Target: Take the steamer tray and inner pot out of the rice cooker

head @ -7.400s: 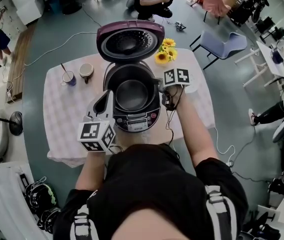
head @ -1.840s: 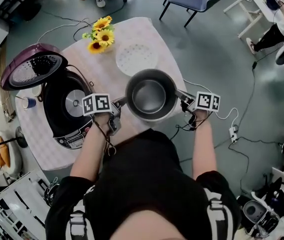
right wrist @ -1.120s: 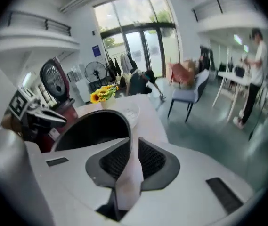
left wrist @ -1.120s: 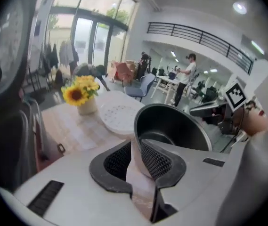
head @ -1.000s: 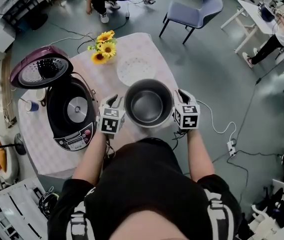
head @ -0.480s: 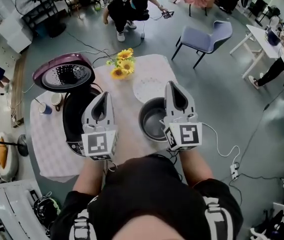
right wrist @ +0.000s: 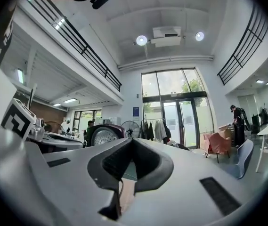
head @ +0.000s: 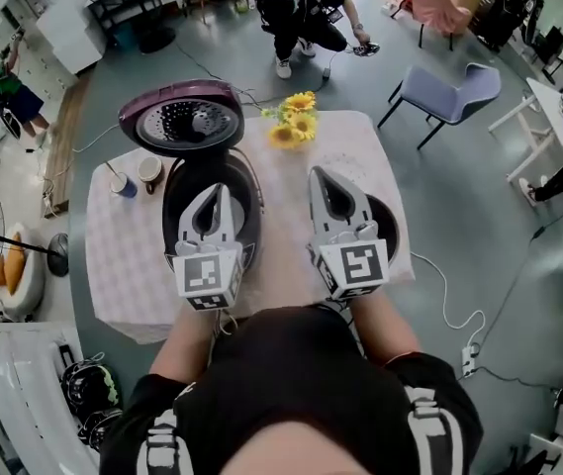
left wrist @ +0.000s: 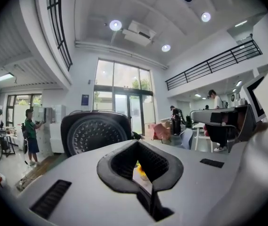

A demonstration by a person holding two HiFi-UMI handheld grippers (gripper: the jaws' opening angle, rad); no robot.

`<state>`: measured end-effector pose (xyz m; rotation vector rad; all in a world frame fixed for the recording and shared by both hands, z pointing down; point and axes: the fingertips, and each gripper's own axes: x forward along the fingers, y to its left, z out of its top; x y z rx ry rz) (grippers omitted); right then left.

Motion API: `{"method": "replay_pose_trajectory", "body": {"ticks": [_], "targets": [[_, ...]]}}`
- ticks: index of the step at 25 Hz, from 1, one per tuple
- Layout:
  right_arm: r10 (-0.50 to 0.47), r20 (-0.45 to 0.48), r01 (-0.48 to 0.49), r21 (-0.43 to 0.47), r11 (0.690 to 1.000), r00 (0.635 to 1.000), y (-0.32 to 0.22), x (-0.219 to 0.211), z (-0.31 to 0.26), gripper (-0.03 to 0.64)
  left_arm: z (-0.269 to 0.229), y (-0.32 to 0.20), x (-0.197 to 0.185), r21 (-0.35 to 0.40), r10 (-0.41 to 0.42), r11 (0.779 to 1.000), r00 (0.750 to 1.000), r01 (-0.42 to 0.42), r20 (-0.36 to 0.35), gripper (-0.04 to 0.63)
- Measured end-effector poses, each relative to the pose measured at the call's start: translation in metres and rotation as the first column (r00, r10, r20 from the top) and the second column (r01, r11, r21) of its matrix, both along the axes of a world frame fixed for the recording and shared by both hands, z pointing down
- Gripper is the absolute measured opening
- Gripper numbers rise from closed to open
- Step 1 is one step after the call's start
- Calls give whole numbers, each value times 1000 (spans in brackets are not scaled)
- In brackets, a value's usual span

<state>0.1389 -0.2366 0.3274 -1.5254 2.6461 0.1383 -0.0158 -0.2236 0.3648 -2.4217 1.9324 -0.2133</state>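
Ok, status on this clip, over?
Left tongs and right tongs shut, empty, above the table. Inner pot out on it, right of the open rice cooker. Nothing in the way.

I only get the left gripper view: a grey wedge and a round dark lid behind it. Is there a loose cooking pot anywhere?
Observer: Yes. In the head view a round dark-grey inner pot stands on the checked tablecloth, right of the black rice cooker with the open purple lid. It is mostly hidden under the right gripper.
Operator: Is that gripper holding it?
Observer: No. The right gripper view shows its jaws together, nothing between them.
Operator: Anything else on the table?
Observer: A blue cup and a brown mug, left of the cooker.
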Motion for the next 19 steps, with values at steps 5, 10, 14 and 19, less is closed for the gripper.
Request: {"method": "replay_pose_trajectory", "body": {"ticks": [5,10,14,19], "targets": [[-24,11,25,-24,999,1000,-1,-17,8,-2,5,1,-16,-14,-7,1000,1000,7,-20,3],[-33,-3,33,-32,999,999,2,-25,11,0,8,3,-23,-30,-9,1000,999,8,-34,3],[-40,-11,40,-39,998,999,2,-28,14,0,7,2,-25,-34,-11,999,998,9,-54,3],[-46,-10,46,-42,998,999,1,-36,14,0,10,2,-29,-29,-4,1000,1000,4,-22,3]]}}
